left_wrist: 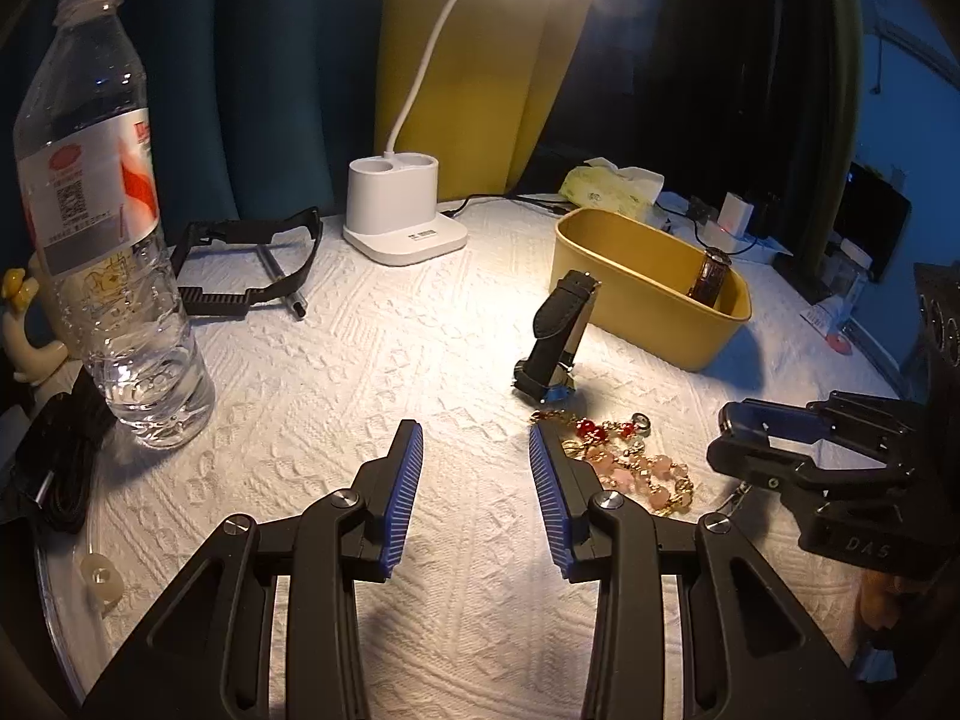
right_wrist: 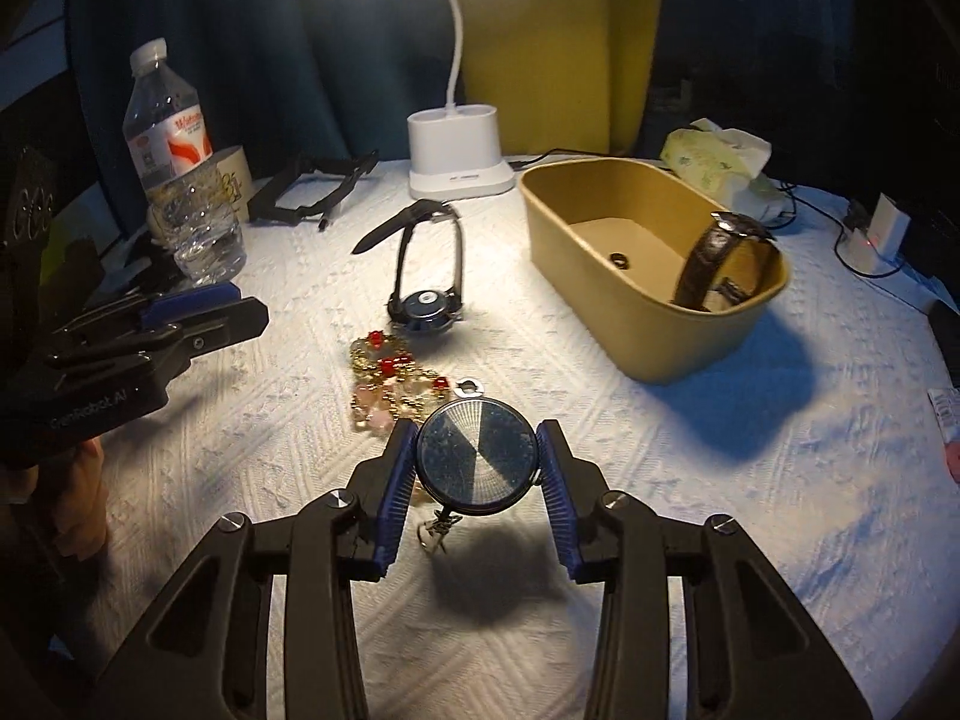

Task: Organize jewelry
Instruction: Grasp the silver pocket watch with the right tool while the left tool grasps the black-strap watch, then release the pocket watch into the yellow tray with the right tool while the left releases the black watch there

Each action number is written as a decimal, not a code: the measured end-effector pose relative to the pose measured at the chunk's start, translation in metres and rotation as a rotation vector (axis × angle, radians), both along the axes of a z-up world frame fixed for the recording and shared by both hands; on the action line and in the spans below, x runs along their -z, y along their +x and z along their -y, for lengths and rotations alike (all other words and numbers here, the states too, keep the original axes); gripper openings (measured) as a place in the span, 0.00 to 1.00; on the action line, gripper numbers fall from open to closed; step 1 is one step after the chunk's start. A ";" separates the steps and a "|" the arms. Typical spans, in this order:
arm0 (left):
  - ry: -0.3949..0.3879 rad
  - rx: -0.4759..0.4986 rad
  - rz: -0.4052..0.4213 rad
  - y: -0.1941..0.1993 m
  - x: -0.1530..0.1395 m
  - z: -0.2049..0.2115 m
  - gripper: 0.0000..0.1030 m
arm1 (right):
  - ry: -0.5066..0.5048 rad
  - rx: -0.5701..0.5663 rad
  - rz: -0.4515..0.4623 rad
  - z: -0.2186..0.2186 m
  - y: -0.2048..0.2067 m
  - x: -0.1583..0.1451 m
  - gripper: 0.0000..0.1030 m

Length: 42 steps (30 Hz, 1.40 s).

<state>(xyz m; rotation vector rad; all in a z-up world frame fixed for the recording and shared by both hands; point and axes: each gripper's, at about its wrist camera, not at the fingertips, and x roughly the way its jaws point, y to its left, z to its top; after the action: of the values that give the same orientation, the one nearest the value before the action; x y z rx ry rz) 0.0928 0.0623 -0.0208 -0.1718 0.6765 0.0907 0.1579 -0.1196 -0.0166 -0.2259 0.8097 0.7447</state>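
Observation:
My right gripper [right_wrist: 477,456] is shut on a round pocket watch [right_wrist: 477,461], held just above the white cloth; it also shows in the left wrist view [left_wrist: 744,438]. My left gripper [left_wrist: 476,450] is open and empty over the cloth, left of a beaded bracelet [left_wrist: 624,462] with gold, red and pink beads, which also shows in the right wrist view [right_wrist: 390,384]. A black-strap watch [left_wrist: 555,339] [right_wrist: 426,282] stands on the cloth. A yellow bin [left_wrist: 708,330] [right_wrist: 600,312] holds a brown-strap watch [right_wrist: 714,267] and a small ring [right_wrist: 619,260].
A water bottle [left_wrist: 102,210] stands at the left. A white desk lamp base [left_wrist: 399,213] is at the back. Black straps [left_wrist: 252,264] lie beside it. A tissue pack [left_wrist: 612,186], chargers and cables lie behind the bin.

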 end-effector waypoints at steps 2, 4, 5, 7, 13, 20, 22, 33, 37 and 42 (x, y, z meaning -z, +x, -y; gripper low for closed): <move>-0.001 0.004 -0.001 0.003 -0.002 0.004 0.38 | 0.011 0.008 -0.002 0.005 0.003 0.000 0.39; 0.001 0.013 0.002 0.007 -0.004 0.008 0.38 | 0.022 0.016 -0.003 0.011 0.007 -0.001 0.39; 0.003 0.016 0.004 0.009 -0.006 0.011 0.38 | 0.027 0.018 -0.004 0.013 0.008 -0.001 0.39; 0.009 0.027 0.007 0.014 -0.009 0.017 0.38 | 0.038 0.023 -0.005 0.018 0.011 -0.001 0.39; 0.023 0.047 -0.006 0.036 -0.009 0.028 0.38 | 0.068 0.050 -0.008 0.034 0.025 -0.002 0.39; 0.022 0.050 -0.046 0.062 -0.001 0.029 0.38 | 0.089 0.076 -0.016 0.048 0.043 0.000 0.39; 0.018 0.052 -0.055 0.068 0.001 0.029 0.38 | 0.091 0.078 -0.019 0.051 0.048 0.001 0.39; 0.026 0.026 -0.102 0.094 0.014 0.026 0.38 | 0.110 0.085 -0.017 0.056 0.060 0.000 0.39; 0.044 0.029 -0.079 0.096 0.011 0.028 0.17 | 0.113 0.087 -0.010 0.058 0.060 -0.002 0.39; 0.049 0.043 -0.045 0.091 0.004 0.033 0.14 | 0.118 0.083 0.004 0.059 0.057 -0.007 0.39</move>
<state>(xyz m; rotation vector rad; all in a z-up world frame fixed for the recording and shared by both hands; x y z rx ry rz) 0.1841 0.0293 -0.0246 -0.1081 0.7221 0.0703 0.2146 -0.1787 -0.0100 -0.0877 0.7642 0.7112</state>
